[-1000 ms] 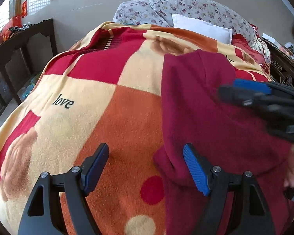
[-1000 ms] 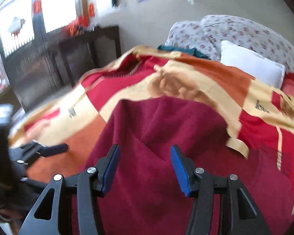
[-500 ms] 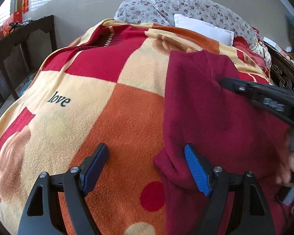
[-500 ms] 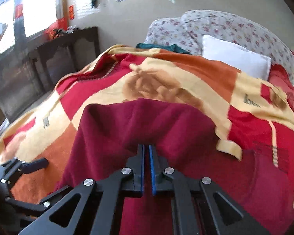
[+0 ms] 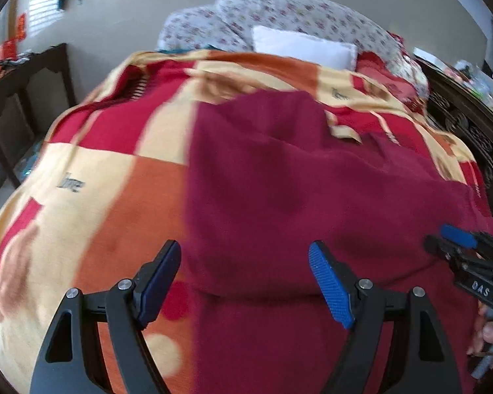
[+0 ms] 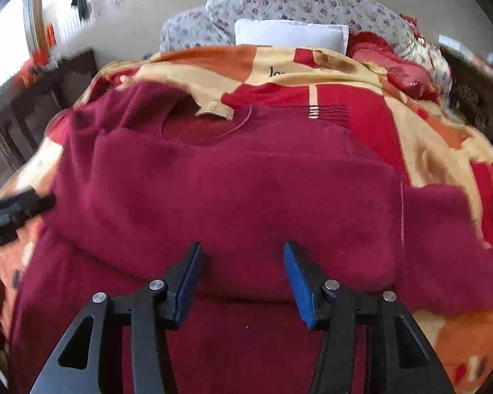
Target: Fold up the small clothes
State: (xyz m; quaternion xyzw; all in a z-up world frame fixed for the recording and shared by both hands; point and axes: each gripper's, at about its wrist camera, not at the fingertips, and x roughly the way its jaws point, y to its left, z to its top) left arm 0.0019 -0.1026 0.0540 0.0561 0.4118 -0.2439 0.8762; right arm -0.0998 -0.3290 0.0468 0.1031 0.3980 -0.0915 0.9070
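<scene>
A dark red sweater (image 5: 279, 180) lies spread on the checked blanket (image 5: 92, 180), its near part folded over in a thick layer (image 6: 246, 190). My left gripper (image 5: 243, 252) hovers open above the sweater's near left edge, its pads clear of the cloth. My right gripper (image 6: 242, 249) hangs over the folded layer's near edge. Its jaws are opening, and the cloth lies below them unpinched. Each tool shows in the other's view: the right gripper (image 5: 457, 236) at the far right, the left gripper (image 6: 19, 210) at the left edge.
Flowered pillows (image 6: 295, 3) and a white pillow (image 6: 289, 34) sit at the bed's far end. A dark wooden table (image 5: 23, 98) stands to the left, a carved dark frame (image 5: 466, 131) to the right. A person's hand (image 5: 489, 331) grips the right tool.
The right gripper went from open to shut, then opened again while swinging right across the sweater. The left gripper shifted right, over the sweater's edge, and stayed open.
</scene>
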